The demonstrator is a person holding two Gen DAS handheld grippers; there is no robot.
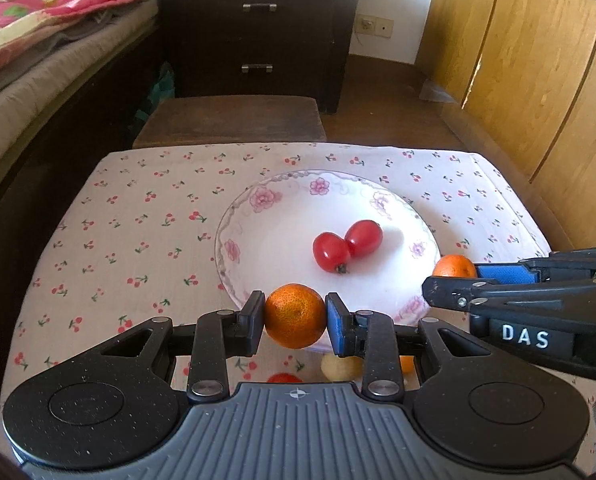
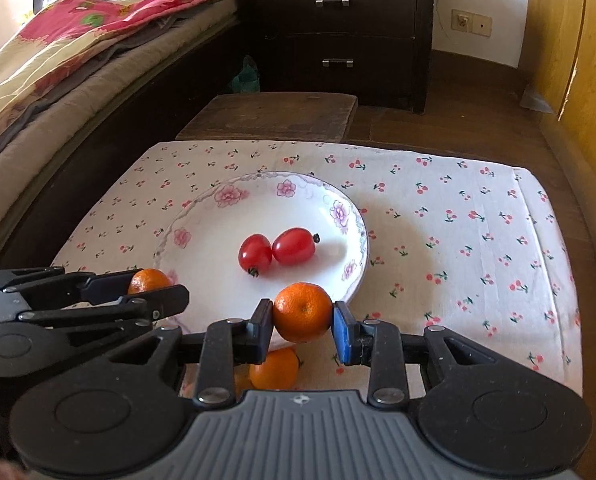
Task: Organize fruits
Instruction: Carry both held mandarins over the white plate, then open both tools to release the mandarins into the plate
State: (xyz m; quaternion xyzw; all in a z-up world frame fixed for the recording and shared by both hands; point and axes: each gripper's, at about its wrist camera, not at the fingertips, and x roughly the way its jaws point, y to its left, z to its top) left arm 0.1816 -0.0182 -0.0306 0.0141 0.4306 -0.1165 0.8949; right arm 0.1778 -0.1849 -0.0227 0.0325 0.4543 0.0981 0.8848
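A white flowered plate point(image 1: 258, 248) point(image 2: 202, 248) sits on the cherry-print cloth and holds two red cherry tomatoes point(image 1: 346, 245) point(image 2: 276, 249). My left gripper point(image 1: 295, 317) is shut on a mandarin point(image 1: 295, 316) at the plate's near rim; this mandarin also shows in the right wrist view point(image 2: 148, 280). My right gripper point(image 2: 303, 314) is shut on another mandarin point(image 2: 303, 312), also near the plate's front rim; it shows in the left wrist view point(image 1: 454, 266). Beneath the grippers lie a third mandarin point(image 2: 275, 368), a yellowish fruit point(image 1: 340, 366) and a red fruit point(image 1: 284, 378), partly hidden.
The cloth-covered table point(image 1: 118, 220) point(image 2: 478, 220) has a low wooden stool point(image 1: 230, 120) behind it. A bed point(image 1: 38, 60) runs along the left, a dark drawer cabinet point(image 1: 258, 28) stands at the back, and a wooden wardrobe point(image 1: 538, 60) is on the right.
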